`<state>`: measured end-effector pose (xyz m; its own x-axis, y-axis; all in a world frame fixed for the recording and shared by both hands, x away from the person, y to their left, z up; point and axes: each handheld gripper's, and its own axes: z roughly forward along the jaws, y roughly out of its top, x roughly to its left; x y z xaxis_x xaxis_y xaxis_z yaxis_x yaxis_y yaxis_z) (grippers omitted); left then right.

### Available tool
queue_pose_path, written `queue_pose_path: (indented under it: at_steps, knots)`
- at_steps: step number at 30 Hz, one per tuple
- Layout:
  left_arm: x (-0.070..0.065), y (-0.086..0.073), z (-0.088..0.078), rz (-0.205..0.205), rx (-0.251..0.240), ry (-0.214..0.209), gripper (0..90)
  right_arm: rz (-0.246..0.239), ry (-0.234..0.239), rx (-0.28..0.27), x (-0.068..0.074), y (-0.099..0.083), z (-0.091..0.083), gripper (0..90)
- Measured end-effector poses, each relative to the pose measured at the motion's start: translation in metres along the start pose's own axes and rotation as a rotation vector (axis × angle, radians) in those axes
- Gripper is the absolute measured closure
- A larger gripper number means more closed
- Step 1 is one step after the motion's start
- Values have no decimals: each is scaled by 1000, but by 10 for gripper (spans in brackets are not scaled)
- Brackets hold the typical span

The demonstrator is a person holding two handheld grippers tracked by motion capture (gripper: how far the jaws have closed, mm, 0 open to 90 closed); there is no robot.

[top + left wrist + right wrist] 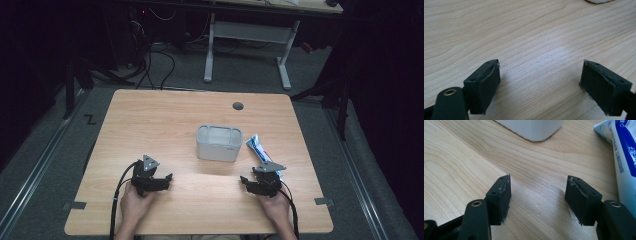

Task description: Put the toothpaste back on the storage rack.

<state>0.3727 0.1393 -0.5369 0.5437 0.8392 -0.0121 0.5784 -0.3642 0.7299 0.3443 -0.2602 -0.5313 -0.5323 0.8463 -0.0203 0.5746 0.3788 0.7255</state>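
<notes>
Landmark: the grey bin [218, 142], a small two-compartment tub standing upright near the middle of the desk [150, 115].
Tube: a white and blue tube [261, 149] lies flat on the desk just beside the bin's right wall, apart from it; in the right gripper view the tube [624, 162] runs along the right edge, the bin [531, 128] at the top.
Right tongs: the right tongs [254, 182] sit below and right of the bin, at the tube's near end; jaws wide apart, nothing between them, bare wood under them [537, 195].
Left tongs: the left tongs [157, 181] rest below and left of the bin, well apart from the tube; jaws spread, nothing held [540, 82].
Bin contents: both compartments look empty, though the far corners are hard to read.
Step in hand: likely the start, both hands parked, with the tube still to be picked up.
Next move: probably the right tongs swing toward the tube, straddle its body across the narrow side, and close; the flat, soft tube calls for a low approach.
</notes>
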Motion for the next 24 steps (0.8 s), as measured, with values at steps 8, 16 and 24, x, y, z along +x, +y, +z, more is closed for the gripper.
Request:
queue_pose_path:
  at_steps: [8, 16, 24]
  knots:
    - [0, -1, -1, -5, -1, 2, 168, 4, -6, 0, 1, -1, -1, 362]
    - [0, -1, -1, -10, -4, 4, 171, 18, -14, 7, 1, -2, -2, 316]
    - [0, -1, -1, -11, -4, 4, 171, 24, -15, 6, 1, -2, -2, 322]
